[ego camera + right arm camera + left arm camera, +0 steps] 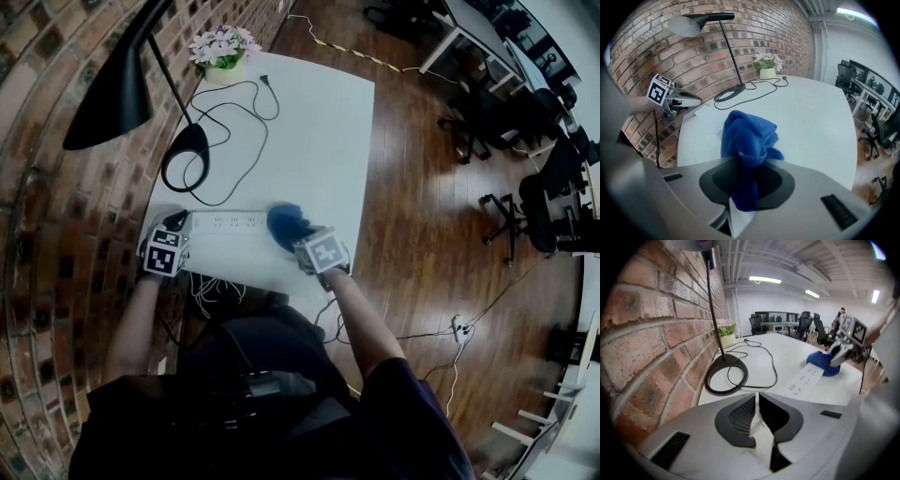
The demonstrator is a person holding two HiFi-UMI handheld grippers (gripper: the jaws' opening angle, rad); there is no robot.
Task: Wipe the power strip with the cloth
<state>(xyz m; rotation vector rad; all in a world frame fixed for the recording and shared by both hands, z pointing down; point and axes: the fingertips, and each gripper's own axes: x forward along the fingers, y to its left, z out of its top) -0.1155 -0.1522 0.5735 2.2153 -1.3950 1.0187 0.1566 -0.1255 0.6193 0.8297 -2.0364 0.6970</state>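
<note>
A white power strip (230, 223) lies along the near part of the white table (319, 141). A blue cloth (286, 225) rests on its right end, bunched up, with my right gripper (302, 242) shut on it. In the right gripper view the cloth (750, 140) fills the space between the jaws and hides the strip. My left gripper (178, 225) hovers at the strip's left end. In the left gripper view its jaws (757, 401) stand a narrow slit apart with nothing between them, and the strip (806, 379) and cloth (824, 364) lie ahead to the right.
A black lamp with a ring base (186, 155) and its looped cable (234, 112) sit behind the strip, by a flower pot (223, 52). A brick wall (56, 244) runs along the left. Office chairs (487, 117) stand on the wooden floor to the right.
</note>
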